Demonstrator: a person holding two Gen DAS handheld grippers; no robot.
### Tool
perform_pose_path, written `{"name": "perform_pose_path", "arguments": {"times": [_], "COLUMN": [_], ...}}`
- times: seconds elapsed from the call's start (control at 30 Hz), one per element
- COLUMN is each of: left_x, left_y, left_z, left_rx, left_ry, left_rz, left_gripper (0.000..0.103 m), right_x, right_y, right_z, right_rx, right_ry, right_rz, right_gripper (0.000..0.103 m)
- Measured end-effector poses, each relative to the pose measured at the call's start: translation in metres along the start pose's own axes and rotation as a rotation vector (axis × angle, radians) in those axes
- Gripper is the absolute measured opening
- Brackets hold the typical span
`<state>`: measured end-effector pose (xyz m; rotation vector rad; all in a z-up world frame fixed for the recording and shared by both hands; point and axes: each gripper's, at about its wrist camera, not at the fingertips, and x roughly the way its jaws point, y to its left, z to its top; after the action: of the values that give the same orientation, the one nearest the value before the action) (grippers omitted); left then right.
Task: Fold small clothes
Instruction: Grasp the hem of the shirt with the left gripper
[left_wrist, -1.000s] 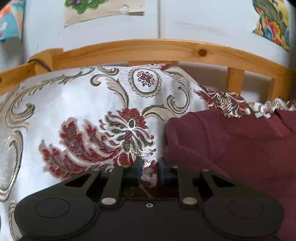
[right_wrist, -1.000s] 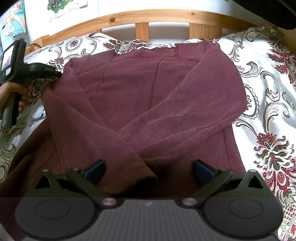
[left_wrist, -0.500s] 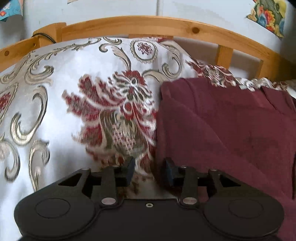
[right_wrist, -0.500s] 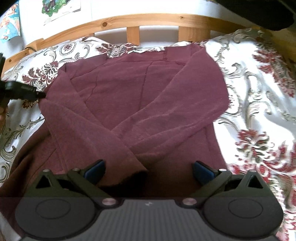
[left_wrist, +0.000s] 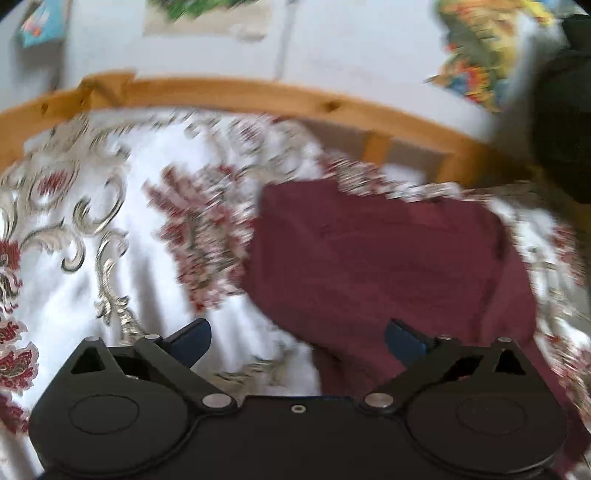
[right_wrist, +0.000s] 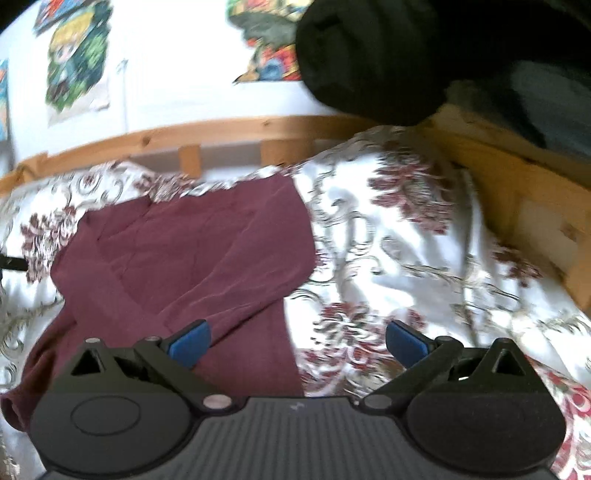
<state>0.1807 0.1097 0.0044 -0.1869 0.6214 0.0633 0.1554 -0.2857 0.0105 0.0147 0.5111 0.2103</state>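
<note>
A maroon long-sleeved sweater (right_wrist: 192, 258) lies flat on a floral bedspread (right_wrist: 406, 266), both sleeves folded across its body. In the left wrist view the sweater (left_wrist: 388, 266) fills the right half, blurred by motion. My left gripper (left_wrist: 297, 338) is open and empty, over the sweater's left edge where it meets the bedspread (left_wrist: 92, 258). My right gripper (right_wrist: 297, 339) is open and empty, over the sweater's right edge near the hem. Neither gripper touches the cloth.
A curved wooden bed rail (right_wrist: 229, 129) runs along the far side, with a white wall and colourful posters (right_wrist: 77, 66) behind it. A wooden side board (right_wrist: 517, 206) stands at the right. A dark sleeve (right_wrist: 388, 55) hangs at the upper right.
My left gripper has opened wide, let go of the sweater's edge and pulled back. My right gripper has swung to the right, from mid-sweater to its right edge.
</note>
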Motion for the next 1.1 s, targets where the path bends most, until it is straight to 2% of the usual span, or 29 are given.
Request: {"name": "perform_pose_path", "arguments": {"times": [0.1,0.2,0.3,0.4,0.6,0.7,0.9,1.0,1.1], "left_x": [-0.035,-0.061,-0.079,-0.089,-0.093,-0.082,-0.048,-0.032,-0.02], "left_y": [-0.018,-0.035,-0.047,-0.063,-0.091,-0.098,-0.105,-0.103,-0.103], "left_z": [-0.01,-0.02,-0.031,-0.042,-0.078,-0.097,-0.107,-0.104,-0.101], "left_rx": [0.076,0.162,0.246,0.384,0.783,0.882,0.908,0.865,0.821], "left_ry": [-0.048,-0.06,-0.049,0.009,0.164,0.231,0.359,0.405,0.409], "left_rz": [-0.118,-0.214,-0.27,-0.275,-0.249,-0.208,-0.142,-0.12,-0.093], "left_gripper": [0.102,0.102,0.102,0.102,0.102,0.102,0.1,0.097,0.09], "right_x": [-0.016,-0.024,-0.029,-0.03,-0.029,-0.03,-0.028,-0.026,-0.024], "right_y": [-0.012,-0.012,-0.008,-0.003,0.006,0.006,0.003,0.003,0.005], "right_z": [-0.005,-0.01,-0.01,-0.012,-0.013,-0.014,-0.014,-0.014,-0.015], "right_rx": [0.015,0.005,-0.013,-0.021,-0.041,-0.04,-0.02,-0.019,-0.028], "right_ry": [-0.004,-0.008,-0.027,-0.026,-0.019,-0.019,-0.009,-0.004,0.007], "right_rz": [0.009,0.011,0.012,0.023,0.043,0.042,0.033,0.032,0.031], "right_gripper": [0.103,0.103,0.103,0.103,0.103,0.103,0.103,0.103,0.103]}}
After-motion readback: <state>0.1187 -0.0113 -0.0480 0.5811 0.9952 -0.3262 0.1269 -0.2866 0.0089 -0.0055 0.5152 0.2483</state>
